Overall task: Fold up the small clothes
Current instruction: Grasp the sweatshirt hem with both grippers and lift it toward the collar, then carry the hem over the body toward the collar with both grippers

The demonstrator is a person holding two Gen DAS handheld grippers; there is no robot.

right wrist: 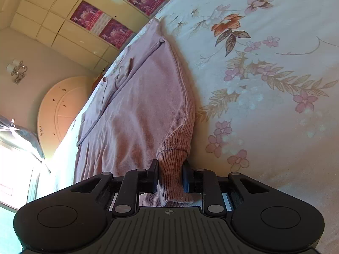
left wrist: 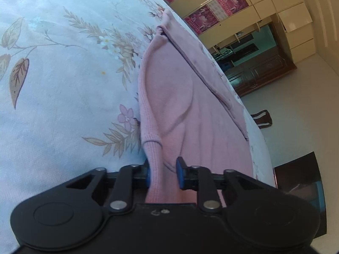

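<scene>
A small pink knit garment (left wrist: 182, 97) lies on a floral bedsheet (left wrist: 63, 84) near the bed's edge, partly folded over itself. My left gripper (left wrist: 163, 172) is shut on its ribbed hem corner, which bunches between the blue-padded fingers. In the right wrist view the same pink garment (right wrist: 144, 105) stretches away from me. My right gripper (right wrist: 169, 176) is shut on the other ribbed corner, with the hem's end hanging back toward the gripper body.
The bedsheet (right wrist: 264, 84) spreads wide beside the garment. The bed's edge drops to the floor (left wrist: 296, 105). Cream wardrobes with pink posters (left wrist: 222, 6) and a dark wooden cabinet (left wrist: 260, 72) stand beyond. A round headboard (right wrist: 61, 110) and a bright window (right wrist: 12, 165) show.
</scene>
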